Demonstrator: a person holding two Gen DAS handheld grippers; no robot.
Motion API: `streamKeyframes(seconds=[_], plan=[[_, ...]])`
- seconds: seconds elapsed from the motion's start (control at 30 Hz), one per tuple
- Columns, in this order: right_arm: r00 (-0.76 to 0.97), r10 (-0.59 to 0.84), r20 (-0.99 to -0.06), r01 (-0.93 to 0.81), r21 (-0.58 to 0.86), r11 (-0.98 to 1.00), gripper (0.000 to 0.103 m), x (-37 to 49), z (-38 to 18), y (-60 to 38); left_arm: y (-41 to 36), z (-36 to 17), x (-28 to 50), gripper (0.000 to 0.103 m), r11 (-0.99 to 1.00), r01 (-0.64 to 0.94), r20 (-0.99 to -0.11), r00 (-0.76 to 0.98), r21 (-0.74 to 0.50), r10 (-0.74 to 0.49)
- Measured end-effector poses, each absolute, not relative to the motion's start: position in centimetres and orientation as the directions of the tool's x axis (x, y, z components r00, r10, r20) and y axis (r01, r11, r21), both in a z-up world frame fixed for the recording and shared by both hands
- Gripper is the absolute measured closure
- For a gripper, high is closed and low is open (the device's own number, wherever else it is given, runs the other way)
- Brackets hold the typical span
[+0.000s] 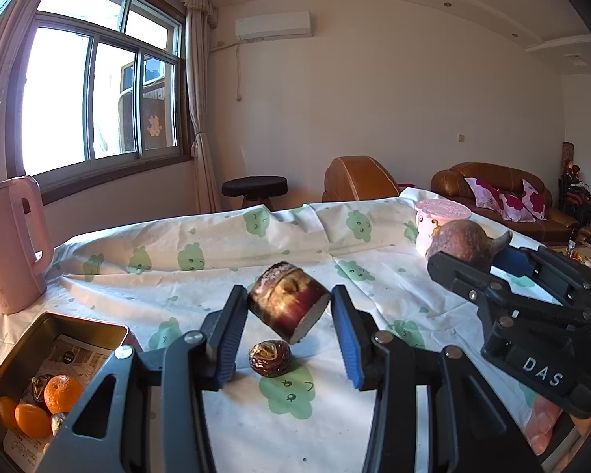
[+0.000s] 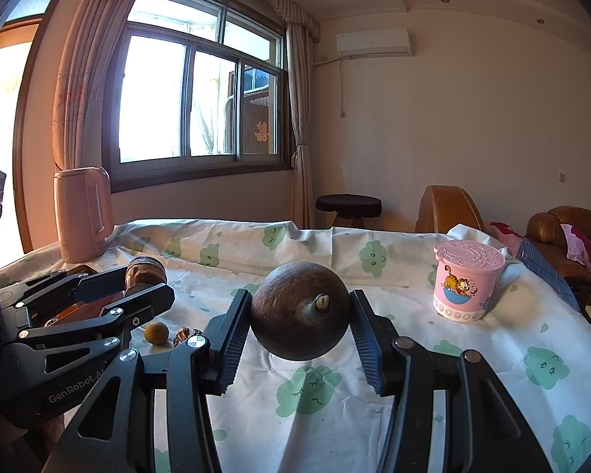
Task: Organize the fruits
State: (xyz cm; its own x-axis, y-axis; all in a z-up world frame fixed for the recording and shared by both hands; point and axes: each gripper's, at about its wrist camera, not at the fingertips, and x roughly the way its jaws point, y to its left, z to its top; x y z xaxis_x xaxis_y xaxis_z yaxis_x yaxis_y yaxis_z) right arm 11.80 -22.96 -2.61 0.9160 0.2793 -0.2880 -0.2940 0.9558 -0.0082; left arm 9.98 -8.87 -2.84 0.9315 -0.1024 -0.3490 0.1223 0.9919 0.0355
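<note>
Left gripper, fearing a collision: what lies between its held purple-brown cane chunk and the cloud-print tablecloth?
A small, dark brown, wrinkled fruit on the cloth; left wrist view shows it.

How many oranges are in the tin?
3, all at the near end of the tin: one highest, one below it, one leftmost. The left gripper may hide more.

The left gripper (image 1: 289,329) is raised over the table with its jaws clamped on a cut piece of fruit (image 1: 287,301). Just beside it, the right gripper (image 2: 300,333) pinches a round brown fruit (image 2: 299,309) aloft.
</note>
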Motion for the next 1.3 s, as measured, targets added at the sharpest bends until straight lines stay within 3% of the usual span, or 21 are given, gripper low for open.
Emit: streamKeyframes(seconds=[0.73, 1.3], plan=[[0.878, 0.342, -0.335, -0.364, -0.005, 0.931, 0.051, 10.4, -2.9, -20.3, -6.6, -2.7, 7.3, 0.058, 0.991, 0.13, -0.345, 0.931, 0.003, -0.121], [0.801, 0.466, -0.374, -0.51, -0.02, 0.86, 0.051, 10.0, -2.5, -13.1, 0.6, -2.7, 5.0, 0.058, 1.0, 0.009, -0.344, 0.939, -0.021, -0.016]])
